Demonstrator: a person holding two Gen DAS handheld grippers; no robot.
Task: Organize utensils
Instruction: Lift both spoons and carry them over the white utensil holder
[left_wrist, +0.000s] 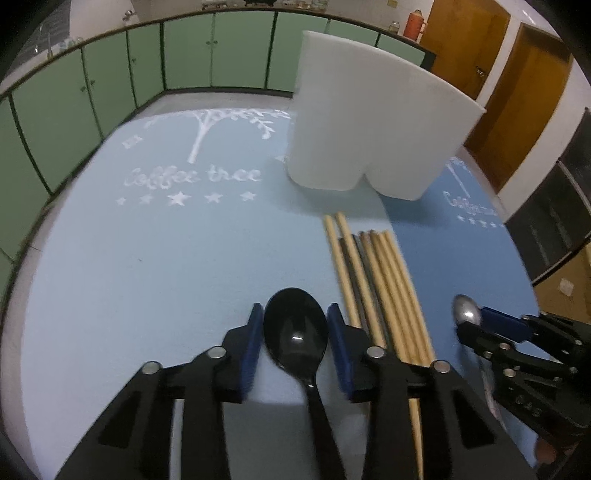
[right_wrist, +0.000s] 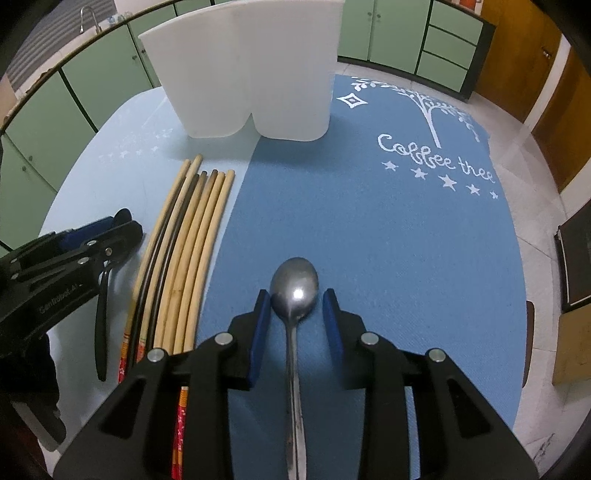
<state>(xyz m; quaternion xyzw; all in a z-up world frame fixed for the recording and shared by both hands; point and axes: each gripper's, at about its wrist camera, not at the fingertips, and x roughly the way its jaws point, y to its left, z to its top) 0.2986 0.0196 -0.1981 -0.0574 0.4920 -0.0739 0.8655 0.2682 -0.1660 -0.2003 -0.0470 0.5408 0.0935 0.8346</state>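
Looking along the left gripper (left_wrist: 295, 325), we see a black plastic spoon (left_wrist: 295, 328) lying bowl-forward on the pale blue placemat (left_wrist: 147, 258), its bowl between the two blue pads. A narrow gap shows on each side of the bowl, so the jaws stand open around it and are not pressing it. Its handle runs back beneath the gripper body.

Along the right gripper (right_wrist: 297, 306), we see a metal spoon (right_wrist: 294, 284) lying on the darker blue placemat (right_wrist: 388, 240), bowl forward and partly between the pads. Here too the jaws stand apart from the bowl, with mat visible on either side, so nothing is gripped.

Between the two spoons lies a bundle of chopsticks (right_wrist: 184, 240), mostly bamboo with one dark stick among them, side by side near the seam where the two mats meet. Their far ends point toward a white two-lobed utensil holder (right_wrist: 251, 70), which stands upright across that seam, well apart from both spoons.

Both mats carry a white tree print with the words "Coffee tree" (right_wrist: 436, 157). Green cabinets (left_wrist: 92, 92) line the background.
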